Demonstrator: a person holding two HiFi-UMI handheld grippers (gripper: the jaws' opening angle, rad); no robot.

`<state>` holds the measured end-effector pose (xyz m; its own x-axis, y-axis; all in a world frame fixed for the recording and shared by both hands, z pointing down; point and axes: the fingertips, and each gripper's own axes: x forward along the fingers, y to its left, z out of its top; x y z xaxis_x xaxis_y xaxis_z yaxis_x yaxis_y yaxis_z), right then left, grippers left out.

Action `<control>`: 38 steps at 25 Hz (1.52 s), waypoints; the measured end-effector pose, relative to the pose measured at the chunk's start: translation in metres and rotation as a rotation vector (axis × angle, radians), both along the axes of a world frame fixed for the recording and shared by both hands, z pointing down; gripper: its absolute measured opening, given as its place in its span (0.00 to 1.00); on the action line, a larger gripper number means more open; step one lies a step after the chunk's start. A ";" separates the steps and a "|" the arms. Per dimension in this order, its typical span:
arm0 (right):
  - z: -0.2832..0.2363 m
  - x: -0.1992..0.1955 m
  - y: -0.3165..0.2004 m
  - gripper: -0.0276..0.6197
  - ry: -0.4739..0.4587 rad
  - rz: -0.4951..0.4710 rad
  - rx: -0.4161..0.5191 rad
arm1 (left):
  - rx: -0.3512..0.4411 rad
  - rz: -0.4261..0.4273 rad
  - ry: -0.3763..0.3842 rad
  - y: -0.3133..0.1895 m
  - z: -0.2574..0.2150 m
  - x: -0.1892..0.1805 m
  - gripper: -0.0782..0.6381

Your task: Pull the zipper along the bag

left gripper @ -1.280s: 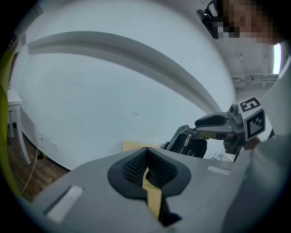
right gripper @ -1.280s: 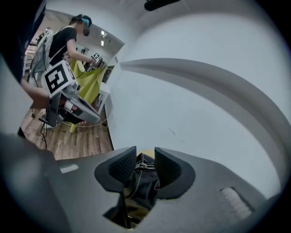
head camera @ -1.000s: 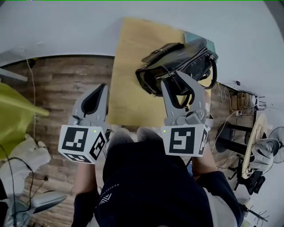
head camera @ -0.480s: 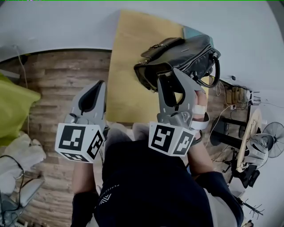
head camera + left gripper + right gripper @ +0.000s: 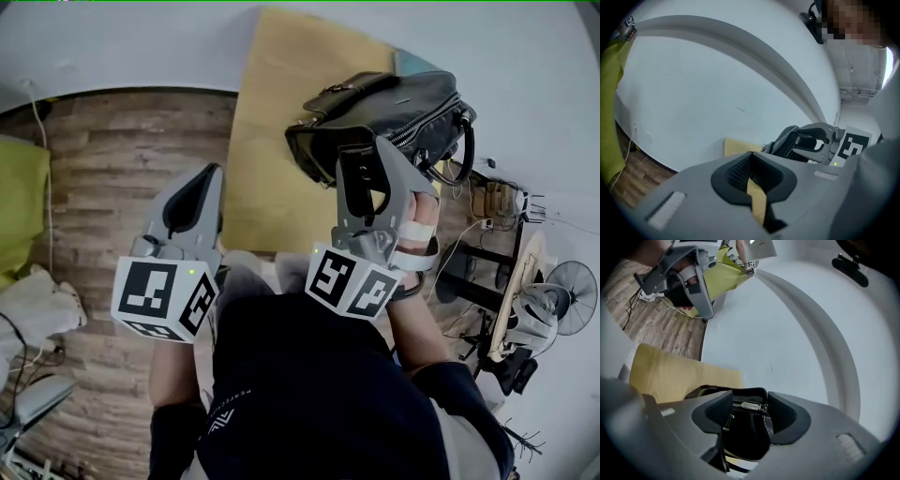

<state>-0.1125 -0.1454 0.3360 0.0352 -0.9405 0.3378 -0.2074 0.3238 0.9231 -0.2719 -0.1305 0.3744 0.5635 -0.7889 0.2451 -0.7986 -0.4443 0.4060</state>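
Observation:
A black handbag (image 5: 394, 98) lies on a pale wooden table (image 5: 267, 159), its zipper (image 5: 429, 114) running along the top edge. My right gripper (image 5: 370, 157) sits at the bag's near end. Its jaws have just been opening and stand wide. In the right gripper view the bag (image 5: 745, 434) and its silver zipper pull (image 5: 749, 405) show between the pads of the right gripper (image 5: 746, 412), and nothing presses on them. My left gripper (image 5: 208, 180) hangs left of the table over the floor, shut and empty. In the left gripper view the closed left gripper (image 5: 752, 177) points toward the bag (image 5: 786, 140).
A white wall runs behind the table. Wood-plank floor (image 5: 112, 159) lies to the left, with yellow-green fabric (image 5: 23, 202) at the far left. Fans (image 5: 567, 286), stands and cables crowd the floor to the right of the table. A grey stand (image 5: 691, 284) shows in the right gripper view.
The right gripper has rolled, dropped slightly toward the bag's near end, and its jaws have spread wider. The left gripper has stayed shut and nearly still.

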 end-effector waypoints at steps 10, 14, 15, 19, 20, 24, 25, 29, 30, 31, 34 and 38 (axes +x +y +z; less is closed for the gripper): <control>0.000 0.007 -0.002 0.34 0.073 0.004 0.066 | -0.017 -0.024 0.004 0.004 0.005 -0.006 0.13; -0.004 0.007 -0.002 0.28 0.037 -0.008 0.060 | -0.020 -0.025 0.002 0.005 0.004 -0.005 0.13; -0.006 0.007 -0.001 0.27 0.022 -0.010 0.054 | -0.018 -0.024 0.003 0.006 0.004 -0.005 0.13; -0.009 0.004 0.001 0.22 -0.018 -0.016 0.020 | -0.012 -0.020 0.004 0.008 0.004 -0.005 0.13; -0.009 0.004 0.001 0.22 -0.026 -0.018 0.012 | -0.009 -0.018 0.005 0.008 0.004 -0.005 0.13; -0.011 0.003 0.002 0.19 -0.061 -0.019 -0.016 | -0.008 -0.009 -0.001 0.007 0.001 -0.004 0.13; -0.012 0.003 0.003 0.18 -0.067 -0.021 -0.021 | -0.006 -0.007 -0.002 0.007 0.001 -0.003 0.13; -0.015 0.000 0.008 0.09 -0.083 -0.043 -0.035 | 0.004 0.004 -0.004 0.008 -0.003 0.000 0.13; -0.016 -0.001 0.009 0.09 -0.087 -0.049 -0.035 | 0.004 0.007 -0.007 0.008 -0.004 0.001 0.13; -0.018 -0.002 0.009 0.08 -0.093 -0.054 -0.034 | 0.005 0.008 -0.009 0.008 -0.004 0.003 0.13; -0.024 -0.002 0.010 0.06 -0.112 -0.076 -0.037 | 0.017 0.003 -0.012 0.007 -0.004 0.006 0.13; -0.027 -0.002 0.011 0.06 -0.157 -0.120 -0.073 | 0.030 -0.011 -0.025 0.007 -0.009 0.011 0.13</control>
<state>-0.1146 -0.1342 0.3088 -0.1343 -0.9075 0.3979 -0.3024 0.4199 0.8557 -0.2609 -0.1238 0.3653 0.5485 -0.8023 0.2353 -0.8134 -0.4468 0.3724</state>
